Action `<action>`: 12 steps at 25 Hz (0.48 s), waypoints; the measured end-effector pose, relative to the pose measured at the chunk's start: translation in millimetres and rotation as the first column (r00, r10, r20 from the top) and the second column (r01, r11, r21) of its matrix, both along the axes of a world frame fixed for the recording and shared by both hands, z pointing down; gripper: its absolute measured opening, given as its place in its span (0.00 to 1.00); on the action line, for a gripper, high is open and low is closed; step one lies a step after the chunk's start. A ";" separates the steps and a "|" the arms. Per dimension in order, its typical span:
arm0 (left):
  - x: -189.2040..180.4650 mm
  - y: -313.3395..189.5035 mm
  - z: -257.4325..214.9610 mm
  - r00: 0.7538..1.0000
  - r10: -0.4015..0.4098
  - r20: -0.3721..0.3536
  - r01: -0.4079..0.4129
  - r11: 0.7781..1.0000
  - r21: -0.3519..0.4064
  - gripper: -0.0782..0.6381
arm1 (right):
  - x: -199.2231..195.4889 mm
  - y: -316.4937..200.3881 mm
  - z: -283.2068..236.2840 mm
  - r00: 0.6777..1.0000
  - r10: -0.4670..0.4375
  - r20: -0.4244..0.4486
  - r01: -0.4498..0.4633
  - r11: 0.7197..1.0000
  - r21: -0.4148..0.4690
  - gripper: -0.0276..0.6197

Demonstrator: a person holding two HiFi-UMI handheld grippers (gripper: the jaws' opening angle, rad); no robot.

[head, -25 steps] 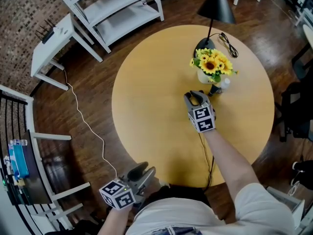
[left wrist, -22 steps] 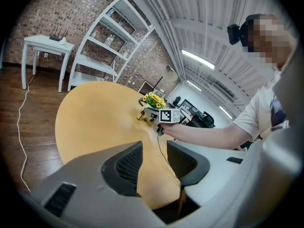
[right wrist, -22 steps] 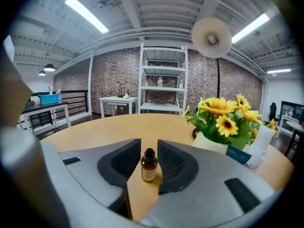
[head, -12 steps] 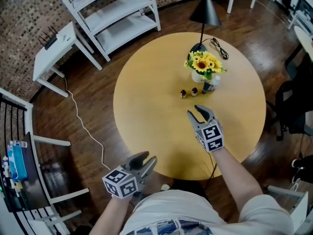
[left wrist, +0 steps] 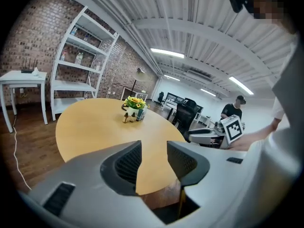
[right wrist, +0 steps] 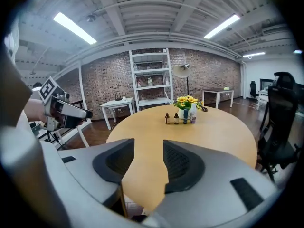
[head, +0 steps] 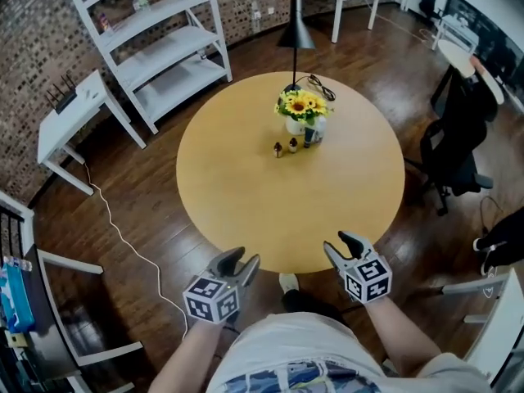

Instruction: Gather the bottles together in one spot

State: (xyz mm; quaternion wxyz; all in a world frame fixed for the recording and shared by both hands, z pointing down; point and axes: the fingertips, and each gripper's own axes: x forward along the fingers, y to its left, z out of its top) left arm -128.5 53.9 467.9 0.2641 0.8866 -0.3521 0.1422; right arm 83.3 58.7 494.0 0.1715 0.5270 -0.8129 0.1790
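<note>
Round table (head: pixel 246 195), bottles (head: pixel 292 145) beside sunflower vase (head: pixel 300 113), lamp (head: pixel 296 33) behind

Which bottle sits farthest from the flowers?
The small brown bottle at the row's left end; the other three stand nearer the flowers.

Left gripper (head: pixel 243 258), opening right gripper (head: pixel 338 242): empty

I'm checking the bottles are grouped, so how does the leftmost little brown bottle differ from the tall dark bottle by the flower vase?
The brown bottle is short; the dark bottle stands clearly taller. The brown bottle looks amber with a dark cap; the dark bottle looks deep green. The brown bottle stands out on bare tabletop; the dark bottle sits close beside the vase. Both stand upright on the round table.
</note>
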 end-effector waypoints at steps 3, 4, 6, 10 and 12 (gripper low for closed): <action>-12.0 33.7 6.4 0.998 -0.026 0.055 0.026 1.000 -0.008 0.33 | -0.8 58.4 -11.9 0.999 0.030 -0.031 -0.030 1.000 -0.005 0.37; -15.7 44.5 8.4 0.997 -0.037 0.071 0.037 0.999 -0.006 0.33 | -1.5 74.3 -14.0 0.999 0.038 -0.035 -0.038 0.999 -0.010 0.37; -21.3 66.5 11.7 0.994 -0.048 0.097 0.049 0.999 -0.001 0.33 | -3.2 101.7 -16.7 0.998 0.056 -0.032 -0.057 0.998 -0.023 0.37; -32.2 102.2 12.1 0.995 -0.046 0.089 0.046 0.999 0.002 0.33 | -14.2 138.9 -18.5 0.998 0.063 -0.030 -0.064 0.997 -0.038 0.37; -39.0 115.8 8.6 0.997 -0.047 0.059 0.047 0.999 0.004 0.33 | -21.6 152.3 -19.1 0.998 0.053 -0.029 -0.055 0.998 -0.039 0.37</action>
